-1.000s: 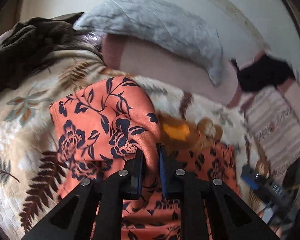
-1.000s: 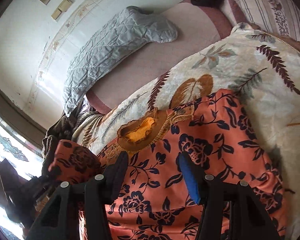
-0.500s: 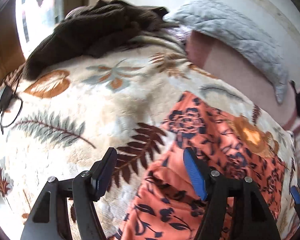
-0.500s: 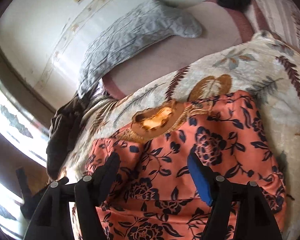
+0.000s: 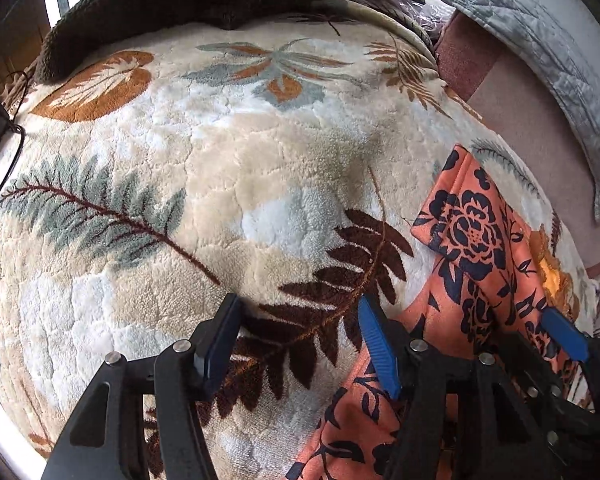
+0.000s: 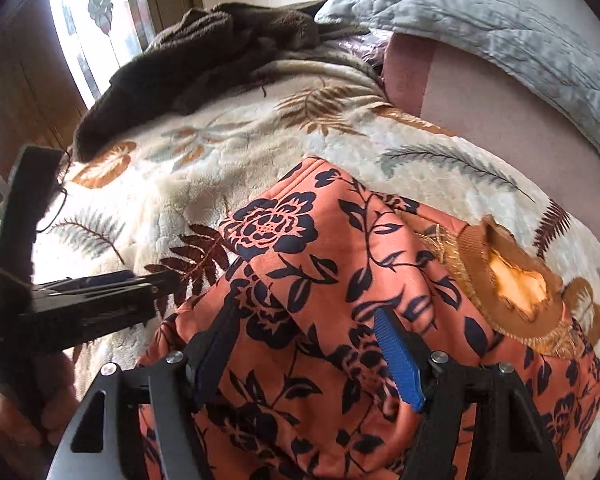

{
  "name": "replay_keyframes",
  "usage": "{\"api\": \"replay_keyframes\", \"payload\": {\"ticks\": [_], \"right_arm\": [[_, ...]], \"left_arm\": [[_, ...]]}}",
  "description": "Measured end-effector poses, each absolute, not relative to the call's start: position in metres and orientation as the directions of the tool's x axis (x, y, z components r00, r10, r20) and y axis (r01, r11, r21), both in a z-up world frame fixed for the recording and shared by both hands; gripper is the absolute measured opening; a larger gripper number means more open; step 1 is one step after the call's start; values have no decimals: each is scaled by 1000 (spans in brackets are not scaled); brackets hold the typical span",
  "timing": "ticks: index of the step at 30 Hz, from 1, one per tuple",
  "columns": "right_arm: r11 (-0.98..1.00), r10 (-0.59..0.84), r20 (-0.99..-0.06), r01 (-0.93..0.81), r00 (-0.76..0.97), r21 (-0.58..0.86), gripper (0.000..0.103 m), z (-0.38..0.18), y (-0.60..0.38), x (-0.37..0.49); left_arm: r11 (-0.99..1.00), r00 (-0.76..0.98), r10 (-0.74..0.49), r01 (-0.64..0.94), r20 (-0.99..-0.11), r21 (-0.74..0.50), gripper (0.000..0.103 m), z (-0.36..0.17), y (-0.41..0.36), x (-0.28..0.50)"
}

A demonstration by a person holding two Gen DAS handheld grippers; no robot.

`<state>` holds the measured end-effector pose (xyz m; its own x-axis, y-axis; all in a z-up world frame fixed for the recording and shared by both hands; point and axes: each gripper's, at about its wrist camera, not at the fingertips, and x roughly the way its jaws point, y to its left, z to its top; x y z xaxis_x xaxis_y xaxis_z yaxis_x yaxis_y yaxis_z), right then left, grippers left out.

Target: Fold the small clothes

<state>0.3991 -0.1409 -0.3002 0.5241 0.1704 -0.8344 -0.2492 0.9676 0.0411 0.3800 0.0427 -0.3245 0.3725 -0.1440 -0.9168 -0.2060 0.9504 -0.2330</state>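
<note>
An orange top with a dark navy flower print lies flat on the fleece blanket, its brown knitted collar to the right and a sleeve folded across its body. My right gripper hovers open just above the top's left half, the pads not pressing the cloth. My left gripper stands beside the top's left edge. Its jaws are closing, and only the blanket's brown fern print shows between them. It appears side-on in the right wrist view, left gripper, with a hand holding it.
The cream leaf-print blanket covers the bed. A dark brown fleece heap lies at its far edge below a window. A grey quilted pillow rests on the pink sheet. A thin black cable lies at the blanket's left edge.
My left gripper let go of the orange sleeve, opened and moved left onto bare blanket. My right gripper opened wider and swung left over the top. The sleeve now lies folded across the top.
</note>
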Motion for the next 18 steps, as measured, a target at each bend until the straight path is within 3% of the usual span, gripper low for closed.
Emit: {"api": "replay_keyframes", "payload": {"ticks": [7, 8, 9, 12, 18], "right_arm": [[969, 112, -856, -247, 505, -19, 73, -331, -115, 444], [975, 111, -847, -223, 520, -9, 66, -330, -115, 448], [979, 115, -840, -205, 530, 5, 51, -329, -116, 452], [986, 118, -819, -165, 562, 28, 25, -322, -120, 458], [972, 179, -704, -13, 687, 234, 10, -278, -185, 421]], "left_arm": [[938, 362, -184, -215, -914, -274, 61, -321, 60, 382], [936, 360, -188, -215, -914, -278, 61, -322, 61, 382], [937, 359, -188, -213, -914, -276, 61, -321, 61, 383], [948, 366, -160, -202, -917, -246, 61, -320, 55, 386], [973, 458, -99, -142, -883, -182, 60, -301, 34, 388]]}}
